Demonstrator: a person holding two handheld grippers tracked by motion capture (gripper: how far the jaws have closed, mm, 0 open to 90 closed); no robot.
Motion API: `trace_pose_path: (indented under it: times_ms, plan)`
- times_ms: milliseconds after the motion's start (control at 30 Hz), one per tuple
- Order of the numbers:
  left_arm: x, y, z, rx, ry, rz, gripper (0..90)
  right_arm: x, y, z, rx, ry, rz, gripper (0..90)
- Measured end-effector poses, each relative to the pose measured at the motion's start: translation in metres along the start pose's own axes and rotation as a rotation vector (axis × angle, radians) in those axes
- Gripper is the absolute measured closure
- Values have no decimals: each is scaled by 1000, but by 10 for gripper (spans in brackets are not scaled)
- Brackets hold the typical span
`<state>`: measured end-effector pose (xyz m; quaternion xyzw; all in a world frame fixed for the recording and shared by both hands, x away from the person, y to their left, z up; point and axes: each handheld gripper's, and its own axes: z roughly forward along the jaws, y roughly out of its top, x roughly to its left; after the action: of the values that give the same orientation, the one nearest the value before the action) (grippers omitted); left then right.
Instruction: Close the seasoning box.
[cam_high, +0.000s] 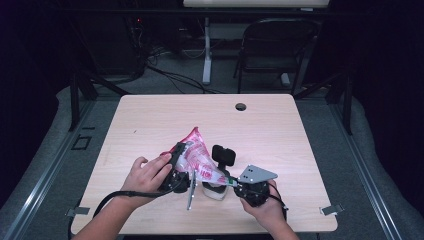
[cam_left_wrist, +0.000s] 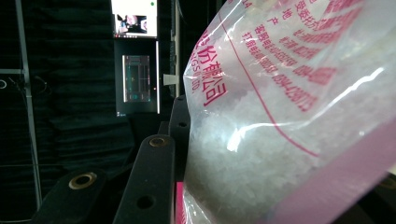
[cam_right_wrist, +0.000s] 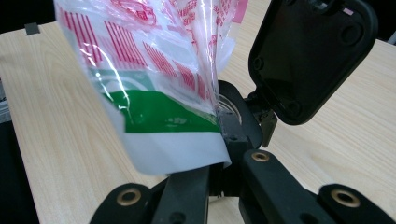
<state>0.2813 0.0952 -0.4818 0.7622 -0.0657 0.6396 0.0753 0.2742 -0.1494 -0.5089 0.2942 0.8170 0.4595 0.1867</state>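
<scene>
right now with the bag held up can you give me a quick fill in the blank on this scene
1. Both grippers hold a clear plastic bag printed in ____ lettering.
2. The bag holds white ____.
3. The right gripper is shut on the bag's edge beside a ____ band.
4. The left gripper and the bag are above a table made of light ____.

Missing words: red; grains; green; wood

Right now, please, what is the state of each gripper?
Left gripper: closed on the bag.
Right gripper: closed on the bag's edge.
</scene>
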Motion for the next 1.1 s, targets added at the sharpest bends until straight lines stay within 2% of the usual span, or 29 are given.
trace_pose_path:
  times_ms: [100,167,400,1100]
  plan:
    - [2,1,-1,-4,6,10,721,1,0,1,0,-1,1,900]
    - [2,1,-1,3,-2,9,721,1,0,1,7,-1,-1,900]
    - [2,2,-2,-10,10,4,721,0,-1,1,17,1,0,900]
    - [4,5,-3,-12,14,-4,721,-1,-2,1,17,3,6,900]
